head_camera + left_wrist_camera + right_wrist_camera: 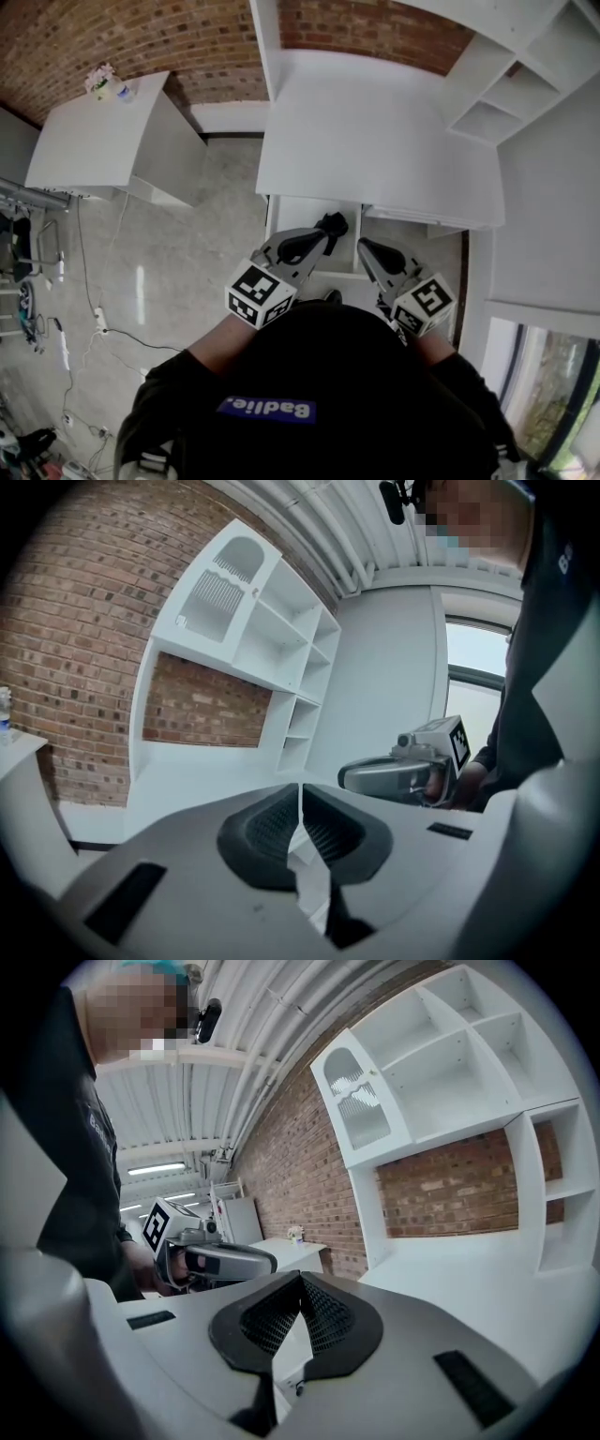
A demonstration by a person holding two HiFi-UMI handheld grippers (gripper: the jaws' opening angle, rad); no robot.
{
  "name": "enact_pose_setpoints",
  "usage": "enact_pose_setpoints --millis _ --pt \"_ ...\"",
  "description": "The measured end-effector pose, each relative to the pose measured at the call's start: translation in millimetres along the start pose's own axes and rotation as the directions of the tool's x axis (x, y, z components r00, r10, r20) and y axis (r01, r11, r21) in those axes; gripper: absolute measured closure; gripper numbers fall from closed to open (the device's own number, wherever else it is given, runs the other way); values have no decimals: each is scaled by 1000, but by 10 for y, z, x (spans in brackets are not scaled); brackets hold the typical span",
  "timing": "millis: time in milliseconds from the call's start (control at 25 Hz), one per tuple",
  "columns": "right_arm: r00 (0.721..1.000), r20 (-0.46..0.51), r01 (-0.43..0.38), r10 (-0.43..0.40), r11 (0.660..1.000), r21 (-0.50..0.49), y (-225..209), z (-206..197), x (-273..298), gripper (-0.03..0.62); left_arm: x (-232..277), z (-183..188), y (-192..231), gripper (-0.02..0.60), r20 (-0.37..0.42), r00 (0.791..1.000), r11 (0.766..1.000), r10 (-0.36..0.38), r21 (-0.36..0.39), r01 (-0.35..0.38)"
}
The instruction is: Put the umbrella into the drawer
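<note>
Looking down, only the head view catches the drawer (291, 214); gripper views show left claw (301, 794), right claw (300, 1283) closed, empty.

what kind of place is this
Probably a studio or lab dressed up as a room: a bare brick wall, a white desk with built-in shelves, and loose cables trailing over a hard grey floor.

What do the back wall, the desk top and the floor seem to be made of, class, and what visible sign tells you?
Back wall: brick, matt; red-brown blocks with pale mortar lines.
Desk top: probably painted or laminated board, smooth white, satin; no grain shows.
Floor: likely polished concrete or stone tile, grey, glossy; it reflects light.
</note>
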State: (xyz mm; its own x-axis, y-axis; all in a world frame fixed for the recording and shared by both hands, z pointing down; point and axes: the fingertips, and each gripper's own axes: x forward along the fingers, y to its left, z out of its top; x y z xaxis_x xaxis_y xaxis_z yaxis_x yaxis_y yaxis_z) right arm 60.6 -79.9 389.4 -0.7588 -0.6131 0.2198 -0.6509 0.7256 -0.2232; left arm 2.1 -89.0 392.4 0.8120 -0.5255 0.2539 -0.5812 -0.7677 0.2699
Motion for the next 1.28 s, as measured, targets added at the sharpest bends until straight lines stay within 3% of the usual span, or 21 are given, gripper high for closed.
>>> enact_pose_setpoints --millis 1280 --pt "997 -36 -69 69 997 -18 223 12 124 565 -210 92 -65 579 60 998 1000 -28 3 28"
